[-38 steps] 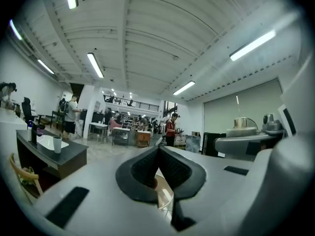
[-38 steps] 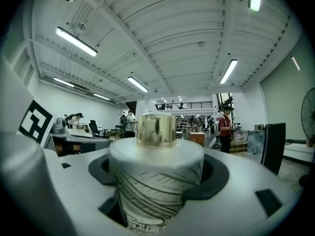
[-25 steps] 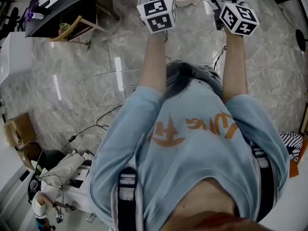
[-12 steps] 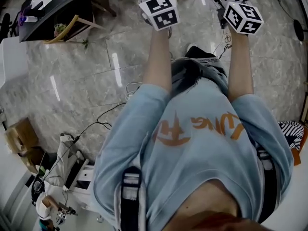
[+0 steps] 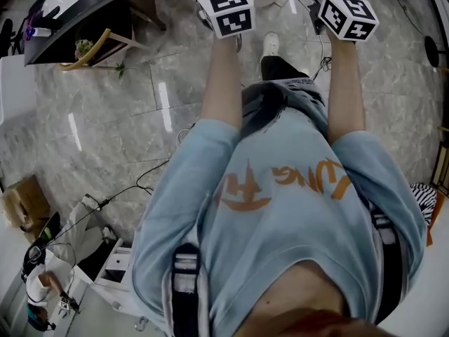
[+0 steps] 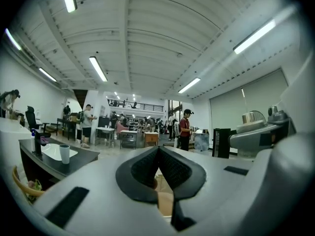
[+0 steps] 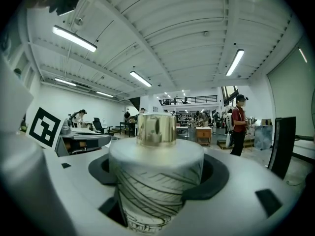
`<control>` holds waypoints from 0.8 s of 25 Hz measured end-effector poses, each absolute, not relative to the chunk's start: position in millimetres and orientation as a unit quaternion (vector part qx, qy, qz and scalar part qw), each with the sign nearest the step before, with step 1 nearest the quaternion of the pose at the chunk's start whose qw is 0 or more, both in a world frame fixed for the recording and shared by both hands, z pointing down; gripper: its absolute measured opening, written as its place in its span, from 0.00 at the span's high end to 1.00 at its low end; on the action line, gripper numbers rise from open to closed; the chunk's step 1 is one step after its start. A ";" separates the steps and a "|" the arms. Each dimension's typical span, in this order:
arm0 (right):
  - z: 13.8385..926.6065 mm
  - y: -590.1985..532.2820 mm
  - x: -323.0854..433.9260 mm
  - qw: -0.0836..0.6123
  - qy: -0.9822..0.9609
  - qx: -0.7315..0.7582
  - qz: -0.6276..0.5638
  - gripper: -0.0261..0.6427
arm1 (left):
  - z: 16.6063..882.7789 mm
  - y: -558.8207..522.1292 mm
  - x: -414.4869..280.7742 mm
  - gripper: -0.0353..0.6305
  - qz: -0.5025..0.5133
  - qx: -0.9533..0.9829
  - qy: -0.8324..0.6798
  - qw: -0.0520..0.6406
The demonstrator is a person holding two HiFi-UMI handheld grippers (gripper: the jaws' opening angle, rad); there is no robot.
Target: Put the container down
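Note:
The container is a white cylinder with black line patterns and a shiny gold cap. It stands upright between the jaws of my right gripper, which is shut on it. My left gripper is shut, its dark pads meeting in a line with nothing held. In the head view both grippers are held out in front of the person at the top edge. Only their marker cubes show, left and right; the jaws and the container are cut off there.
A marble tile floor lies below, with cables trailing across it. A dark desk stands at the upper left, a cardboard box at the left edge. The person's white shoe steps forward. A person in red stands far ahead.
The person has stepped forward: the floor and desk slid in view and a white shoe now shows. Both grippers stay raised and shut; the beige bowl at the top has left view.

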State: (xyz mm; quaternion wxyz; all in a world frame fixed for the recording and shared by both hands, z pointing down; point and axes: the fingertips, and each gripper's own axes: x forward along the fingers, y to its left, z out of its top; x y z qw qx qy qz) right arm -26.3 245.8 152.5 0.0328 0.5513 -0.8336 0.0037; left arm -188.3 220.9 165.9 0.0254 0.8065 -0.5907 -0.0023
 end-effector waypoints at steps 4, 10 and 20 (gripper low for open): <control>161.7 231.3 9.3 0.008 -0.837 0.547 0.011 0.42 | 168.2 208.7 -158.1 0.91 0.009 0.801 -0.599 0.009; 171.5 135.7 33.0 -0.017 -0.825 0.563 0.040 0.42 | 171.6 123.9 -160.4 0.91 0.029 0.797 -0.603 0.005; 239.9 -41.0 91.1 0.016 -0.823 0.561 0.089 0.42 | 223.5 -47.8 -107.4 0.91 0.053 0.792 -0.606 0.049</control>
